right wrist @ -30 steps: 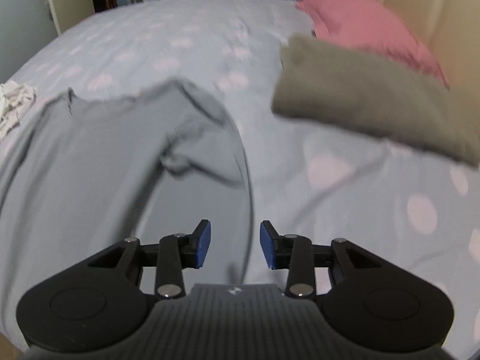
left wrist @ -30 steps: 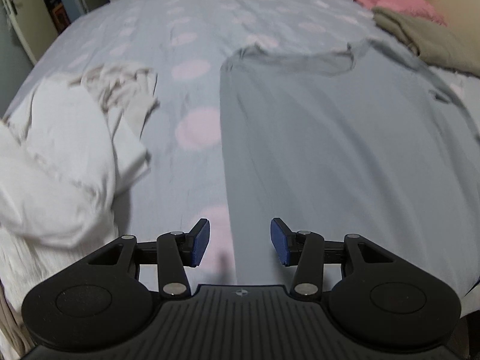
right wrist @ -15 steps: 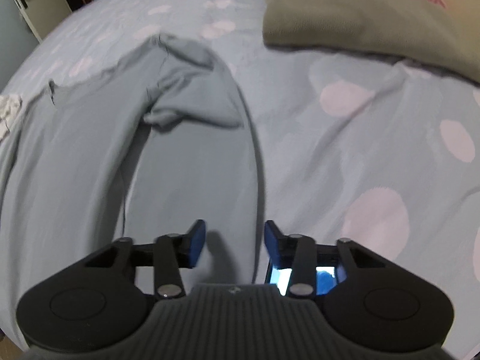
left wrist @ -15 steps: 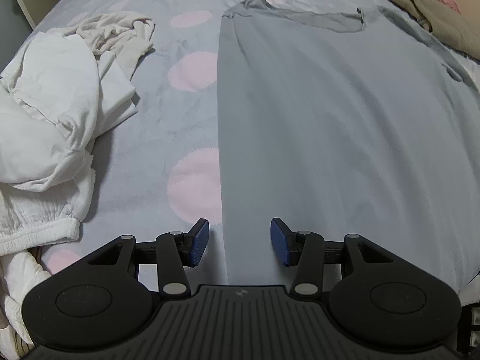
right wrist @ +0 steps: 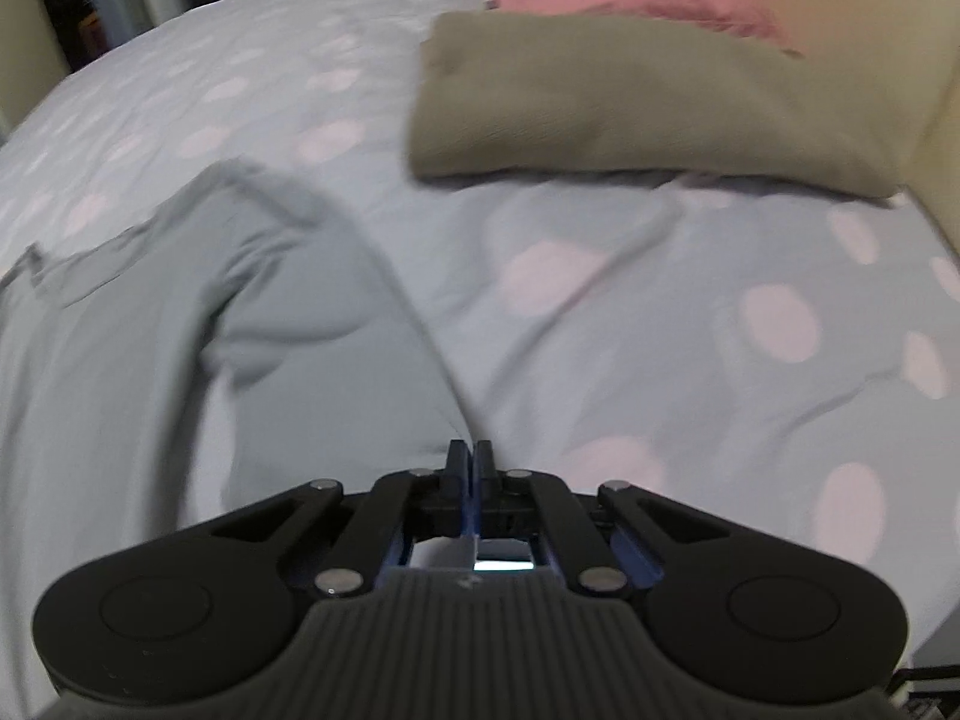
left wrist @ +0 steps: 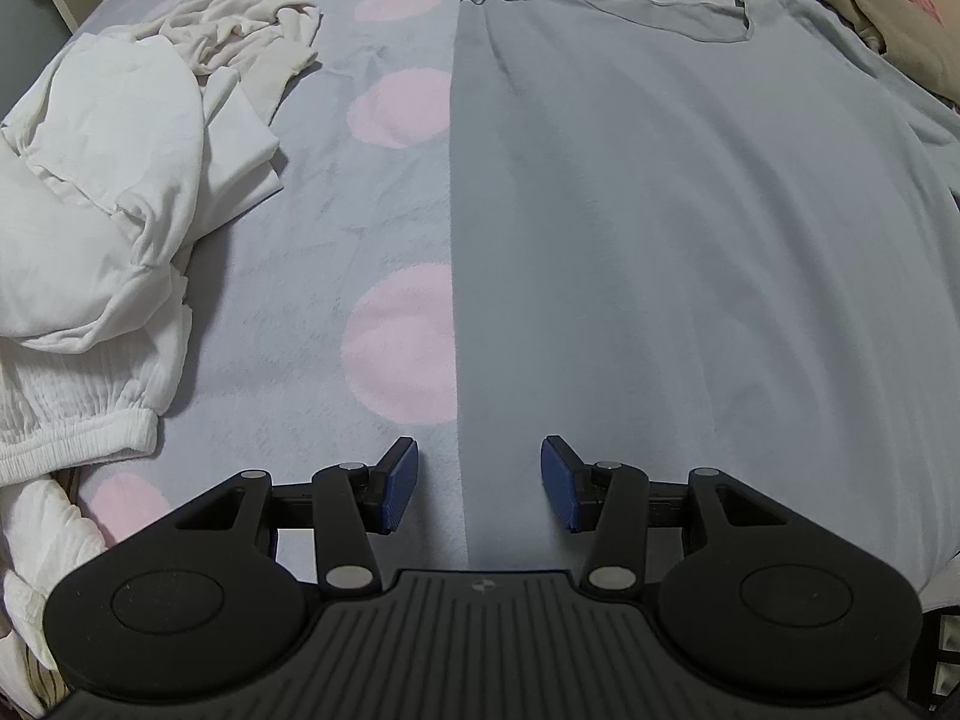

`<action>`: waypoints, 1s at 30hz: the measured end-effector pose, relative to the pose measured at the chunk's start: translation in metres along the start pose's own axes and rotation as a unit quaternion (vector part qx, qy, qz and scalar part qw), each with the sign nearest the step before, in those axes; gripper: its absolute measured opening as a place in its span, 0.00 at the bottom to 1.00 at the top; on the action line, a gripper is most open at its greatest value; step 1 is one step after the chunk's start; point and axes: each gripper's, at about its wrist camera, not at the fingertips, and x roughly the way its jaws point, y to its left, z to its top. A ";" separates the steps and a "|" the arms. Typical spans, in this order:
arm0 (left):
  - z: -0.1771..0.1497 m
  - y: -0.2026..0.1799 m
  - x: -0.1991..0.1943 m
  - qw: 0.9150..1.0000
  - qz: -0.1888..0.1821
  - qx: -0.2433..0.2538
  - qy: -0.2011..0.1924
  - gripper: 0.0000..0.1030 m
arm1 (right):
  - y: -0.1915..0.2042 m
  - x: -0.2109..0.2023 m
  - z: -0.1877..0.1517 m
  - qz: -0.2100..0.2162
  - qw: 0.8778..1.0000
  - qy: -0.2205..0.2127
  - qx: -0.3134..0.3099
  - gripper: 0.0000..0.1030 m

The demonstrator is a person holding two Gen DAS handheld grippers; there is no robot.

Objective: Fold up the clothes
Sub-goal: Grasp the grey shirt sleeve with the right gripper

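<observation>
Right gripper point(right wrist: 469, 456) pinches the grey t-shirt point(left wrist: 690, 228) hem at 6 o'clock; left gripper point(left wrist: 479, 483) spread over its straight edge; looks mid side-fold; next, carry it toward 9 o'clock.

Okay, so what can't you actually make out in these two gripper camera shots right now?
- Left wrist view: the grey shirt's bottom hem, hidden behind the open left gripper.
- Left wrist view: the white clothes pile, cut off by the left edge.
- Right wrist view: motion blur; how much shirt edge the shut right gripper pinches is unclear.
</observation>
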 end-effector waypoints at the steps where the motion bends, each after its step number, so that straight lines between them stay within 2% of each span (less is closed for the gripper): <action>1: 0.000 0.000 0.000 1.000 0.000 0.000 0.000 0.42 | -0.005 0.001 0.004 -0.012 1.000 -0.002 0.003 0.01; 4: 0.001 0.000 0.001 1.000 -0.001 -0.002 0.001 0.42 | -0.022 0.005 0.014 -0.049 0.999 -0.009 0.006 0.01; 7: 0.001 0.001 0.001 1.000 -0.002 -0.003 0.002 0.42 | -0.033 0.010 0.026 -0.080 0.996 -0.034 -0.001 0.01; 12: 0.004 0.004 0.004 1.000 -0.004 -0.008 0.004 0.44 | -0.044 0.018 0.038 -0.091 0.994 -0.060 -0.015 0.05; 14: 0.003 0.006 0.004 1.000 -0.007 -0.011 0.005 0.45 | -0.047 0.020 0.038 -0.079 0.996 -0.048 -0.008 0.14; 15: 0.003 0.007 0.004 1.000 -0.008 -0.012 0.005 0.45 | -0.049 0.021 0.038 -0.072 0.996 -0.043 -0.004 0.25; 16: 0.003 0.008 0.005 1.000 -0.010 -0.014 0.005 0.45 | -0.050 0.022 0.038 -0.066 0.997 -0.037 -0.001 0.32; 22: 0.003 0.010 0.006 1.000 -0.014 -0.017 0.006 0.45 | -0.077 0.020 0.012 -0.032 0.997 0.007 0.075 0.32; 27: 0.004 0.009 0.005 1.000 -0.011 -0.011 0.008 0.46 | -0.098 0.028 -0.017 -0.001 0.986 0.048 0.159 0.32; 30: 0.004 0.007 0.005 1.000 -0.007 -0.008 0.007 0.46 | -0.100 0.029 -0.032 0.024 0.980 0.062 0.187 0.38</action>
